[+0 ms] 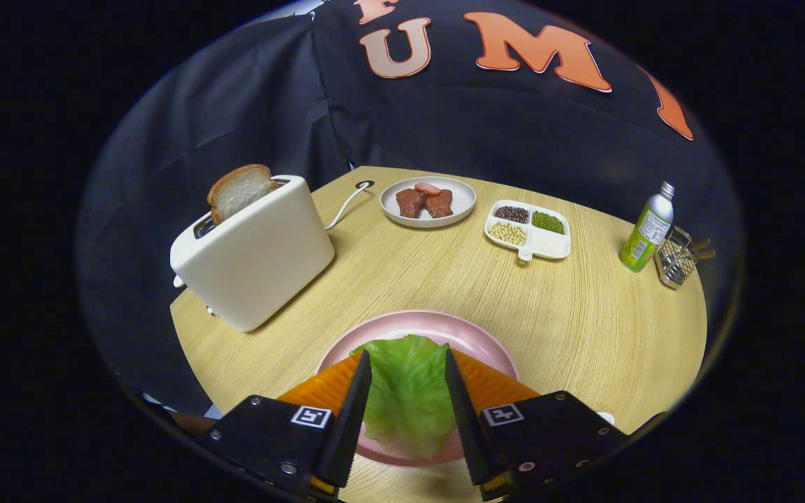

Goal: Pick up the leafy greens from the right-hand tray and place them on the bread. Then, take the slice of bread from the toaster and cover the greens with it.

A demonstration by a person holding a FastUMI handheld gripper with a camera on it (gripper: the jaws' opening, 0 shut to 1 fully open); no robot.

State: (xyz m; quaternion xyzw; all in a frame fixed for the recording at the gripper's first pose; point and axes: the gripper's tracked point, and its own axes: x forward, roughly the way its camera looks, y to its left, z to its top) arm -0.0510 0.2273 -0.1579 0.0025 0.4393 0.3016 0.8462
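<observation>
A: Gripper view. What is the state of the tool (408,391)?

B: Its two fingers (353,405) stand apart, one on either side of the leafy greens (408,391). Whether both press on the leaf cannot be told; the leaf fills the gap between them and hangs over the pink plate (437,328).

A: Taking the pink plate as the landmark, where do the task's things lie?

B: The leafy greens are directly above the plate, covering its near and middle part. No bread can be made out under the leaf. The toaster (256,258) stands beyond and to the left of the plate, tilted in this view, with a slice of bread (238,190) rising upright from its slot. Its white cord (346,202) runs off behind it.

A: And the remaining things?

B: Straight beyond the plate, at the far side of the wooden surface (584,314), a pale plate (428,202) carries pieces of meat (425,201). To the right of that, a divided tray (530,229) holds beans in three compartments; the fourth looks bare. Far right of the pink plate a green bottle (647,230) stands upright, just beside a small wire basket (678,258).
</observation>
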